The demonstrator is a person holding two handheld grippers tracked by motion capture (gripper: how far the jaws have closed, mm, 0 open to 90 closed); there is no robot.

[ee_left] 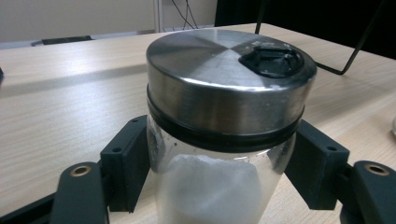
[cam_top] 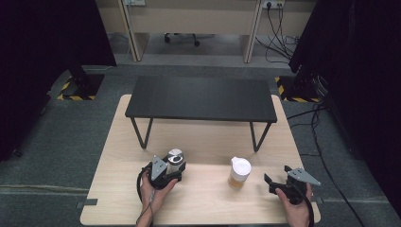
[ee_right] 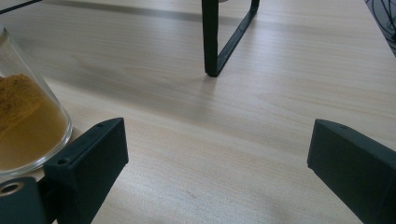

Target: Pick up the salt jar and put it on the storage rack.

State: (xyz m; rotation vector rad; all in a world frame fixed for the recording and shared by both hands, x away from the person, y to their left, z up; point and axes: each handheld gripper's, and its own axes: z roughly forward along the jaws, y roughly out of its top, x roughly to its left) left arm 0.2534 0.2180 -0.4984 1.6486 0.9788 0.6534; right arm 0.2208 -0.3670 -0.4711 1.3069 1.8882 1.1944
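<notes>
High view: I see a light wooden table [cam_top: 198,142] on grey carpet, with a low black shelf [cam_top: 201,98] on thin metal legs standing across its far half. Near the front edge, my left gripper [cam_top: 171,166] sits left of centre, held in a hand [cam_top: 156,187] coming up from the bottom. Its jaws are closed around a glass shaker jar [cam_top: 174,160] with a steel lid.

Left gripper view: the jar [ee_left: 224,140] stands upright on the table between both black jaws, each pressed against the glass just under the lid's black band. White powder fills the lower part. The brushed lid carries a small black flip cap near its rim.

High view again: a second jar [cam_top: 239,173], white-lidded, with orange-brown contents, stands upright right of centre, well apart from the first. My right gripper [cam_top: 276,177] rests near the table's right front corner, just beside that jar but not touching it.

Right gripper view: jaws spread wide, bare tabletop between them. The orange-filled jar [ee_right: 28,121] sits outside the left jaw. One shelf leg [ee_right: 219,39] stands ahead.
</notes>
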